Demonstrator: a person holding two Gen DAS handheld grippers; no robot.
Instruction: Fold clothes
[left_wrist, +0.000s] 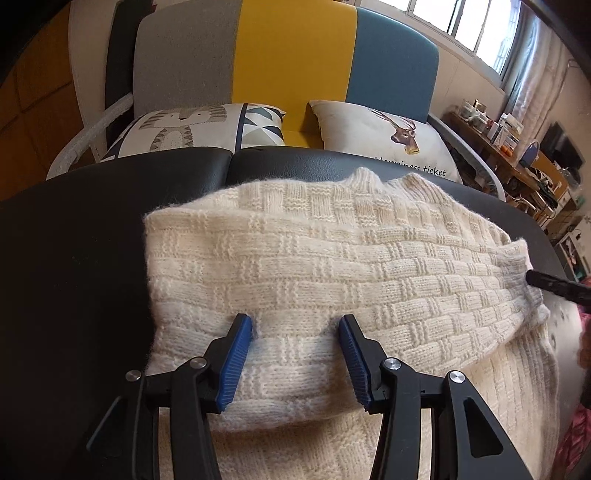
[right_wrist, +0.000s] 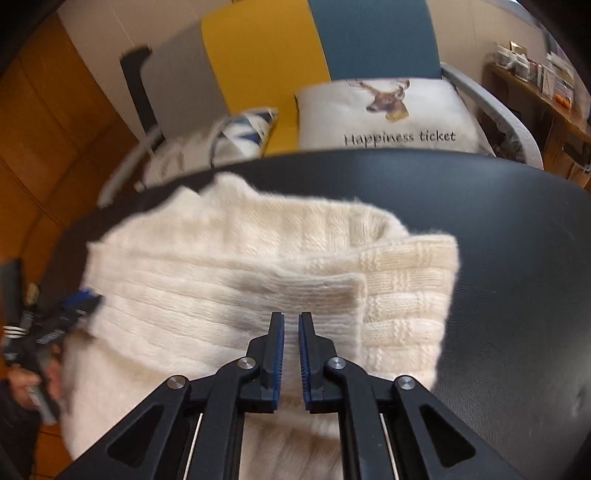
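Note:
A cream basket-weave sweater (left_wrist: 332, 258) lies on the black table (left_wrist: 74, 258), with one sleeve (right_wrist: 295, 291) folded across its body. My left gripper (left_wrist: 297, 325) stands open over the sweater's near left part. Its blue fingertips (left_wrist: 242, 328) dent the knit, and a band of fabric lies between them. My right gripper (right_wrist: 291, 317) is shut just above the folded sleeve, close to its cuff, and I see no cloth between its pads. In the left wrist view, the right gripper's (left_wrist: 535, 278) black tip shows at the cuff end. The right wrist view shows the left gripper (right_wrist: 79, 299), blurred, at the sweater's (right_wrist: 221, 277) far left.
Behind the table (right_wrist: 517, 258) stands a grey, yellow and blue sofa (left_wrist: 291, 66) with a cat cushion (left_wrist: 177, 125) and a deer cushion (right_wrist: 388, 114). A cluttered wooden shelf (left_wrist: 509, 147) runs along the right wall. A person's hand (right_wrist: 37, 384) holds the left gripper.

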